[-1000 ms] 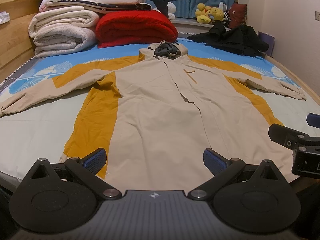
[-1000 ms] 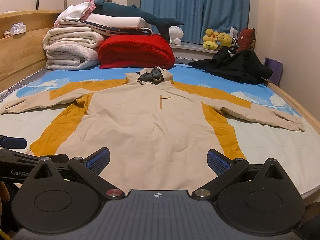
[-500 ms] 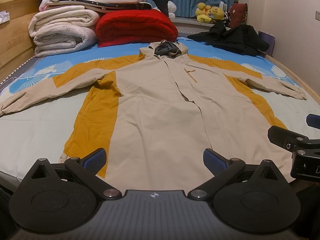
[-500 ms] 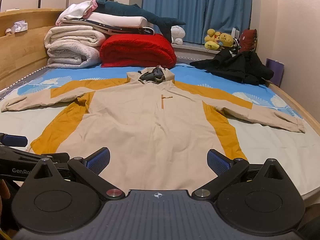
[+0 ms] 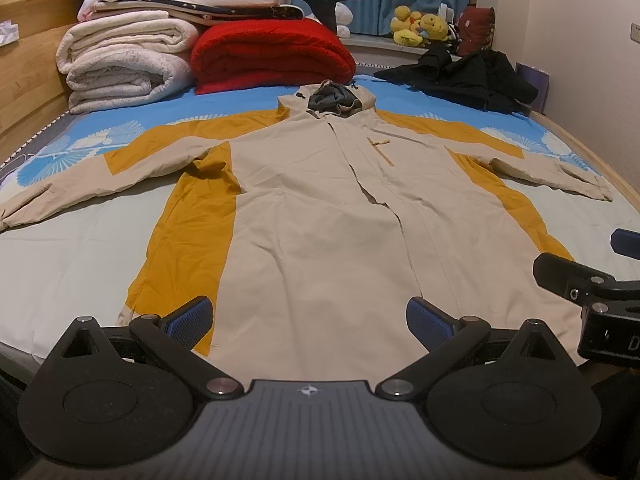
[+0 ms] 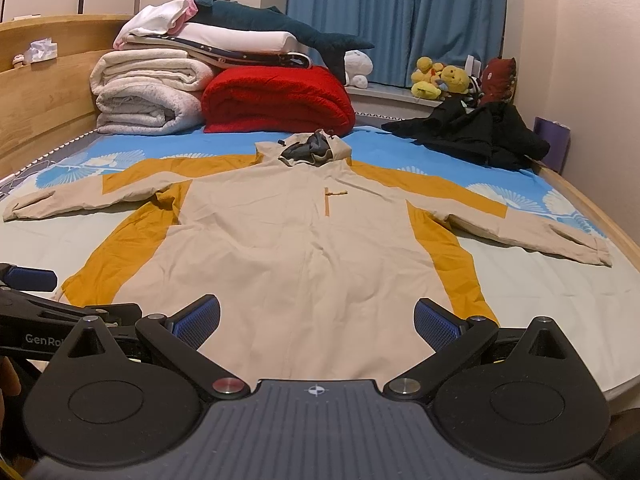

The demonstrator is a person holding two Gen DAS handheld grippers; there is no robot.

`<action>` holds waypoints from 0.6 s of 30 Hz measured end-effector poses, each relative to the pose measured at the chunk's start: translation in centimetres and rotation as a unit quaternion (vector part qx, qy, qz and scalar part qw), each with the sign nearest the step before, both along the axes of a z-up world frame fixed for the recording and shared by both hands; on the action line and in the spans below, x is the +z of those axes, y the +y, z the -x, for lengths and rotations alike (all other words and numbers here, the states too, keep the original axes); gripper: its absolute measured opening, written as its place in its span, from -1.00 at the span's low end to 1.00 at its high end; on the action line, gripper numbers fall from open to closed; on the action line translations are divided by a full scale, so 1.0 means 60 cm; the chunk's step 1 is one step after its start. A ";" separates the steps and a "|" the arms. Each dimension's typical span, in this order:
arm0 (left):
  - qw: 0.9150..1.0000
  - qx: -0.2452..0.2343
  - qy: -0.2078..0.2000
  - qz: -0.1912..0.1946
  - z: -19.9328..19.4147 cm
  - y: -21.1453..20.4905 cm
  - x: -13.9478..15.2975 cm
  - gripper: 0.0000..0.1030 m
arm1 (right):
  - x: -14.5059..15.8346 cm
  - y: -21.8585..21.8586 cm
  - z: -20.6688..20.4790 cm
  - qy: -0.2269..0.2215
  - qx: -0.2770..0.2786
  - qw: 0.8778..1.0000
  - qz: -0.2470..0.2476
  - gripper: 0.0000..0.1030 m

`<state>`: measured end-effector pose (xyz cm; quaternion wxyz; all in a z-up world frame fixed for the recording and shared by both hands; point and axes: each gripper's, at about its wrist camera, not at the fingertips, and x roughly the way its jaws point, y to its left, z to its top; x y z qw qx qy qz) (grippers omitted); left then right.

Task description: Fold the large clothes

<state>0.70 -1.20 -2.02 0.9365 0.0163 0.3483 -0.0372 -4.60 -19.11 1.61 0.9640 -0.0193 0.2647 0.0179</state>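
Tongs (image 5: pixel 308 316) agape over spread jacket (image 5: pixel 320 208)

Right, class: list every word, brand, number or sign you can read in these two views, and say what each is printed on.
"GenRo", cut off by the near device: on the side of the left gripper, seen in the right wrist view.
"D", cut off at the frame edge: on the right gripper body, seen in the left wrist view.
Nothing readable on the jacket.

Bare sheet lies open on both sides of the coat (image 5: pixel 320 216) near the bed's (image 6: pixel 560 280) foot. Folded blankets (image 6: pixel 224 92) wall off the far left; black clothes (image 6: pixel 472 136) crowd the far right corner.
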 end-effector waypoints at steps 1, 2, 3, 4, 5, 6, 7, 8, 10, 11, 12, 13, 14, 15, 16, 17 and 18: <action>1.000 -0.001 -0.004 0.000 0.000 0.001 0.002 0.99 | -0.001 0.001 0.001 -0.002 -0.001 1.000 0.001 0.98; 1.000 -0.001 -0.014 -0.003 0.001 0.002 0.007 0.87 | 0.000 0.002 0.002 -0.007 -0.003 1.000 0.004 0.98; 0.999 -0.002 -0.030 -0.012 0.002 0.003 0.014 0.79 | 0.001 0.003 0.003 -0.014 -0.009 1.000 0.008 0.97; 0.999 -0.005 -0.044 -0.022 0.002 0.004 0.022 0.57 | 0.006 0.002 0.004 -0.025 -0.020 0.999 0.017 0.96; 0.998 -0.010 -0.057 -0.030 0.001 0.008 0.033 0.38 | 0.013 -0.003 0.005 -0.044 -0.037 0.998 0.026 0.95; 0.997 -0.017 -0.066 -0.032 -0.002 0.015 0.043 0.29 | 0.021 -0.012 0.007 -0.063 -0.054 0.996 0.029 0.95; 0.997 -0.024 -0.072 -0.031 -0.005 0.023 0.053 0.10 | 0.030 -0.023 0.008 -0.082 -0.070 0.994 0.027 0.95; 0.996 -0.037 -0.080 -0.032 -0.011 0.031 0.063 -0.03 | 0.039 -0.037 0.010 -0.100 -0.084 0.991 0.020 0.95; 0.991 -0.064 -0.107 -0.050 -0.028 0.047 0.084 -0.05 | 0.054 -0.064 0.008 -0.124 -0.094 0.988 0.013 0.91; 0.989 -0.075 -0.115 -0.057 -0.038 0.054 0.092 -0.05 | 0.062 -0.078 0.003 -0.134 -0.096 0.986 0.023 0.90; 0.987 -0.089 -0.120 -0.061 -0.051 0.064 0.099 -0.05 | 0.066 -0.091 -0.002 -0.141 -0.097 0.985 0.034 0.90; 0.985 -0.097 -0.123 -0.066 -0.062 0.073 0.104 -0.05 | 0.071 -0.104 -0.009 -0.150 -0.097 0.983 0.049 0.90; 0.984 -0.104 -0.125 -0.073 -0.076 0.083 0.106 -0.05 | 0.075 -0.119 -0.017 -0.160 -0.098 0.980 0.069 0.90; 0.983 -0.109 -0.121 -0.078 -0.090 0.094 0.103 -0.05 | 0.078 -0.134 -0.024 -0.168 -0.099 0.977 0.084 0.90; 0.984 -0.112 -0.114 -0.082 -0.104 0.104 0.095 -0.05 | 0.080 -0.151 -0.032 -0.174 -0.100 0.975 0.094 0.90; 0.985 -0.109 -0.102 -0.084 -0.119 0.116 0.083 -0.05 | 0.079 -0.171 -0.044 -0.175 -0.098 0.975 0.100 0.90; 0.988 -0.100 -0.087 -0.083 -0.135 0.130 0.065 -0.05 | 0.076 -0.187 -0.055 -0.170 -0.096 0.976 0.101 0.90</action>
